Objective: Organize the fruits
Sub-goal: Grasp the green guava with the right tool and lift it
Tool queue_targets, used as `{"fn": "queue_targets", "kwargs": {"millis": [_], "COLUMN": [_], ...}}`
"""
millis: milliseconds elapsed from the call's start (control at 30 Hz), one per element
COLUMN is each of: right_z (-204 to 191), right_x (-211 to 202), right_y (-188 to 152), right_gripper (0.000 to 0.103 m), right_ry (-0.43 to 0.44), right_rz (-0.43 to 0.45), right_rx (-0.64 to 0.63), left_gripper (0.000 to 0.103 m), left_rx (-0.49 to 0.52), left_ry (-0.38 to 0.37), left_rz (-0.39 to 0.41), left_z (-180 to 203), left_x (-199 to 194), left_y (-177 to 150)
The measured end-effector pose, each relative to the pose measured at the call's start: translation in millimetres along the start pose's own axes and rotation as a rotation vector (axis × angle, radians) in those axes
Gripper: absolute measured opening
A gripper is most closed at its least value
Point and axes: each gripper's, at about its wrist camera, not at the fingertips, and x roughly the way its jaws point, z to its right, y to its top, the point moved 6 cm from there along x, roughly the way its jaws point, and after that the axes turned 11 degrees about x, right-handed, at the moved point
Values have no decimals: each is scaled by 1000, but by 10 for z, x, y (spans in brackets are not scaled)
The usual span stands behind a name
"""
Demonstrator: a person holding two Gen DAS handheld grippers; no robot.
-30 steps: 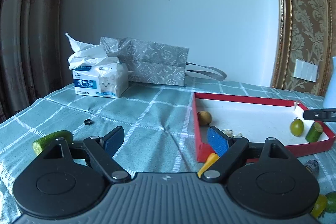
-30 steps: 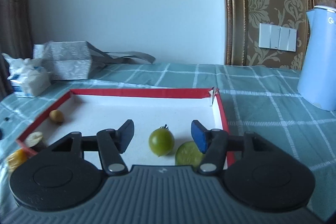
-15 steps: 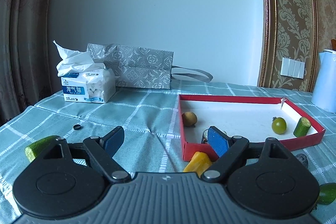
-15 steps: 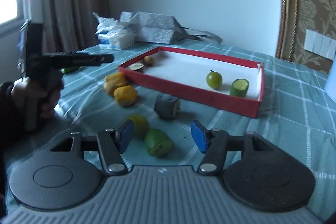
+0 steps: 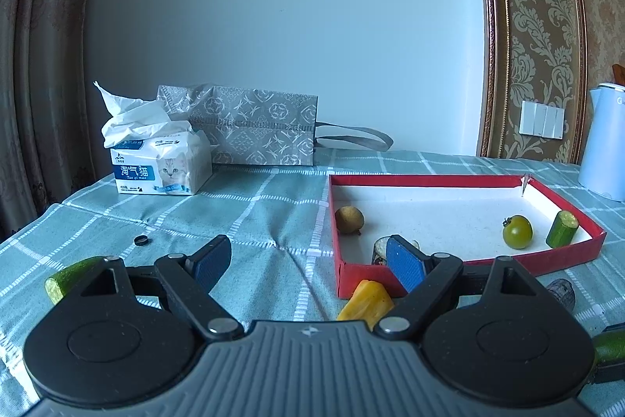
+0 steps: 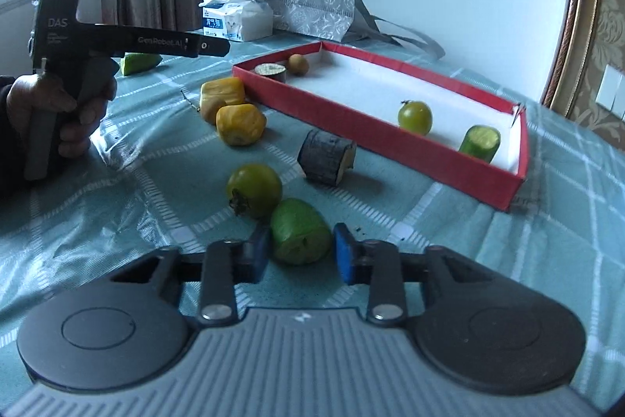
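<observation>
A red tray (image 6: 390, 131) (image 5: 461, 264) holds a green tomato (image 6: 415, 117) (image 5: 517, 231), a cucumber piece (image 6: 479, 142) (image 5: 562, 228), a brown fruit (image 6: 298, 64) (image 5: 349, 219) and a dark cut piece (image 6: 270, 71). My right gripper (image 6: 300, 256) is open, its pads on either side of a green fruit piece (image 6: 300, 236) on the cloth, a small gap at the right pad. A second green tomato (image 6: 254, 189) lies just behind. My left gripper (image 5: 308, 260) is open and empty above the cloth, left of the tray.
Two yellow pieces (image 6: 240, 124) and a dark cut chunk (image 6: 327, 157) lie before the tray. A cucumber piece (image 5: 68, 278) lies at left. A tissue pack (image 5: 160, 159), a grey bag (image 5: 254, 126) and a kettle (image 5: 605, 139) stand at the back.
My right gripper swung out of the tray, came down over the green fruit piece and narrowed around it. My left gripper drew back a little from the tray.
</observation>
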Motion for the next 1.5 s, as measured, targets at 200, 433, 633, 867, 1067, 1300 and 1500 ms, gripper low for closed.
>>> {"fn": "queue_targets", "kwargs": {"millis": [200,433,633,867,1067,1300,1500], "right_z": [153,608,752,755,746,741,743], "right_x": [-91,-214,-226,-246,-274,-290,-291], "right_y": [7,65,62,51,64,69,71], "right_gripper": [32,32,32,32,32,32,32], "right_ry": [-36,-107,-119,-114,-111,-105,-105], "right_rz": [84,184,188,197,213,220,220], "right_rx": [84,274,327,330,329,332,334], "left_gripper": [87,87,87,87,87,74,47], "left_rx": [40,236,266,254,268,258,261], "left_ry": [-72,-238,-313,-268,-236,-235,-272], "left_rz": [44,11,-44,-141,-206,-234,-227], "left_z": [159,836,1314,1541,1610,1625,1695], "left_x": [-220,-569,-646,-474,-342,-287,-316], "left_y": [46,-104,-162,-180,-218,-221,-207]}}
